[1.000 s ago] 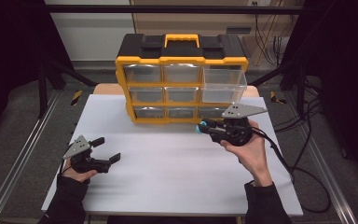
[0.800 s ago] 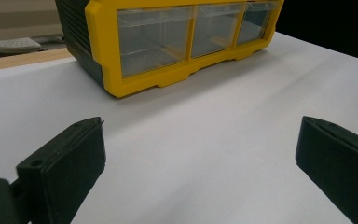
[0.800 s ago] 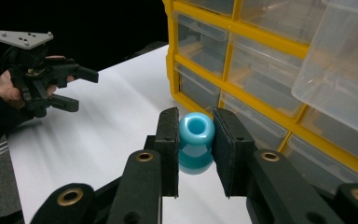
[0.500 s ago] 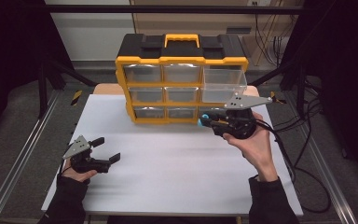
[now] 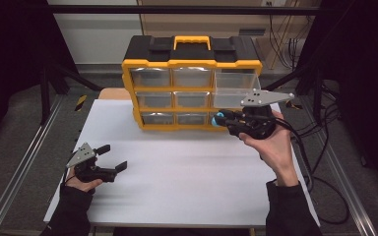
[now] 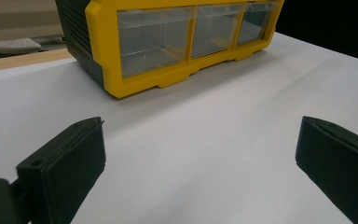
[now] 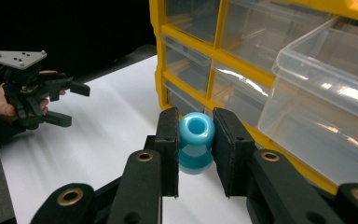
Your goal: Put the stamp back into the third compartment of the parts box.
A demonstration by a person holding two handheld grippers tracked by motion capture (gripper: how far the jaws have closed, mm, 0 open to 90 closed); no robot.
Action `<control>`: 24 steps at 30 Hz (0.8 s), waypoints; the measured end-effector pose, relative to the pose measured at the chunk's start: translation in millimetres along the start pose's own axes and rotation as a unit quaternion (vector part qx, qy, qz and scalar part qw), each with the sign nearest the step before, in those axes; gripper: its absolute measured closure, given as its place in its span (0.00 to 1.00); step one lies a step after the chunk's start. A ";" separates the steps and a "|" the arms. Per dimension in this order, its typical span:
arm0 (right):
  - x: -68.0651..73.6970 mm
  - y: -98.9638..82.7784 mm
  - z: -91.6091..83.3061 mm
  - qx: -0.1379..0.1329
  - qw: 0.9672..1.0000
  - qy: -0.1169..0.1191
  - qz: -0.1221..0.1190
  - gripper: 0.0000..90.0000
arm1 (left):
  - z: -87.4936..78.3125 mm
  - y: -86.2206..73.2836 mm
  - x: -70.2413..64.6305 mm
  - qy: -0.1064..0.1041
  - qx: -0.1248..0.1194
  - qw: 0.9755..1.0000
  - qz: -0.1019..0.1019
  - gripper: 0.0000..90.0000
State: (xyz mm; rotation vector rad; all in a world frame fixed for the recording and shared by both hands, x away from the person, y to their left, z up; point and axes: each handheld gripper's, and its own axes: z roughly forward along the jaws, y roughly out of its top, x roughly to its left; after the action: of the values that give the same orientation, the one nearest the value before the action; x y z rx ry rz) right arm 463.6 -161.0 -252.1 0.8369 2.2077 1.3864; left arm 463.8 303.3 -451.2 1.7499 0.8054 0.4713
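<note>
Right tongs (image 7: 195, 140) are clamped on the blue spool (image 7: 196, 142), with the pulled-out clear drawer (image 7: 326, 107) at two o'clock. Lift clear of its rim, then tip in gently. Left tongs (image 5: 109, 158) rest apart on the counter (image 5: 187, 187).

Open white table (image 5: 187, 187) all round my left gripper (image 5: 109, 166), free passage to three o'clock. At twelve the organizer (image 5: 192, 83) blocks me, its pulled-out drawer (image 5: 234, 91) overhanging my right gripper (image 5: 222, 119) (tight there).
</note>
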 end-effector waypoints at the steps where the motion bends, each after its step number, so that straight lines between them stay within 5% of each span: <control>1: -0.2 1.1 -0.6 -0.001 1.000 -0.001 0.000 0.81 | 0.0 0.0 0.1 0.000 0.000 1.000 0.000 0.01; 24: -4.7 30.2 -14.7 -0.006 1.000 -0.022 -0.008 0.81 | 0.0 0.0 0.3 0.000 0.000 1.000 -0.001 0.01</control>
State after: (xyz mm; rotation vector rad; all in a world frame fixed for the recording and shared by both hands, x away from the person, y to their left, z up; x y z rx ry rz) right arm 466.4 -164.1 -218.4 0.8361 2.1653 1.3599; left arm 464.0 303.5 -451.3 1.7489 0.8072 0.4706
